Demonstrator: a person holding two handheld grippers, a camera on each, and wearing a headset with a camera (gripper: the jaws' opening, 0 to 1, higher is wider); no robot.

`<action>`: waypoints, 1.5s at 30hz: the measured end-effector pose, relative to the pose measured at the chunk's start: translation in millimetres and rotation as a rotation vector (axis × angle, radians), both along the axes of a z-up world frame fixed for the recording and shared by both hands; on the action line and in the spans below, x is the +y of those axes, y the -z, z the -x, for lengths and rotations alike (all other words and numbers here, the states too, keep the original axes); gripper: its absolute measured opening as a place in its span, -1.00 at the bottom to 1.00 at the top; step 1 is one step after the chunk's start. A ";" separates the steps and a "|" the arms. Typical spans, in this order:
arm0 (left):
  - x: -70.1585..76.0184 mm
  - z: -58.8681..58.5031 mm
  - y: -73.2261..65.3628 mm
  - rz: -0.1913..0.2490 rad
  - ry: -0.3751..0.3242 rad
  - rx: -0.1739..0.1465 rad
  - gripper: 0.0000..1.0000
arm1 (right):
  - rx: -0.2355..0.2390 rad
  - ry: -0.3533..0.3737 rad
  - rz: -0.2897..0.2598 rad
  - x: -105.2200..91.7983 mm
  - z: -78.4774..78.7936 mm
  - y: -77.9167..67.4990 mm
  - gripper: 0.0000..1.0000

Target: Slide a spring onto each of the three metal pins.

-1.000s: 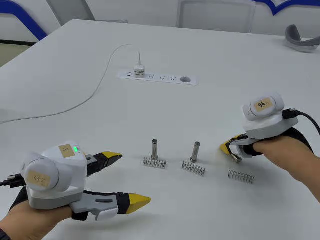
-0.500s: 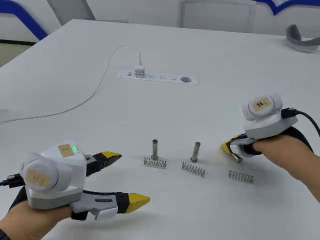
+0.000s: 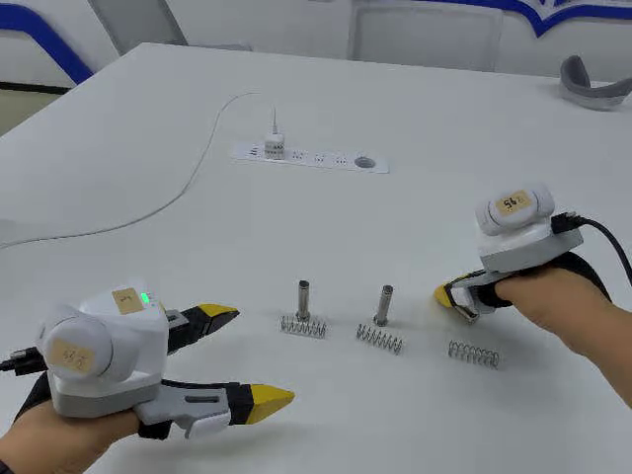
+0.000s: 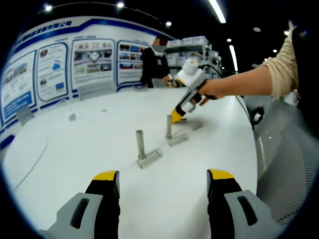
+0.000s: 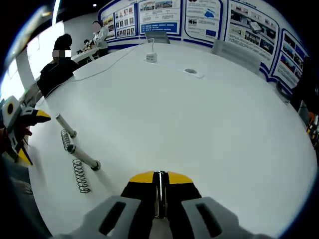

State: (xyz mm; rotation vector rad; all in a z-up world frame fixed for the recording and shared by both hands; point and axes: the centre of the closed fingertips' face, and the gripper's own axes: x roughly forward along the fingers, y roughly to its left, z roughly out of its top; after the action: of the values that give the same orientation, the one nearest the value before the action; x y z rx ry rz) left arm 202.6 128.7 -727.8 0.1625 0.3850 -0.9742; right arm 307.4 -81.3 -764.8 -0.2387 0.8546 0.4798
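Two metal pins stand upright mid-table, one on the left and one on the right. A spring lies flat in front of each, left and right, and a third spring lies further right. My right gripper rests just right of the pins, shut on a third metal pin that shows between its yellow tips. My left gripper hovers open at the near left with nothing in it. The left gripper view looks at both pins and the right gripper.
A white power strip with a plugged-in charger and a long cable lies further back. A grey curved object sits at the far right corner. People stand beyond the table.
The head camera has shifted slightly. Both grippers, the pins and the springs keep their places.
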 end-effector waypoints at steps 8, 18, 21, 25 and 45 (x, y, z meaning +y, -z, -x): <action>2.0 1.5 0.1 -0.006 0.001 0.001 0.43 | -0.015 -0.002 -0.001 -0.6 4.0 -2.1 -0.82; -0.3 -2.2 -3.4 -0.001 0.003 -0.006 0.43 | -0.047 -0.012 -0.021 -1.0 9.9 -19.7 -0.82; -1.8 -1.6 -3.1 -0.003 0.008 -0.008 0.42 | -0.061 -0.017 -0.021 -1.1 11.9 -25.8 -0.82; -2.7 -0.6 -3.8 -0.002 0.010 -0.009 0.42 | -0.076 -0.020 -0.019 -2.6 15.2 -31.1 -0.82; -3.6 -1.5 -9.0 -0.001 0.012 -0.021 0.42 | -0.112 -0.024 -0.022 -6.3 28.6 -45.6 -0.82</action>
State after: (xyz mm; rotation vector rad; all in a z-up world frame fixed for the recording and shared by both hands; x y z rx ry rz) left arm 204.1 125.1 -718.8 0.1760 0.3652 -0.9832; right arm 278.8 -87.6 -719.2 -0.2535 0.7379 0.4938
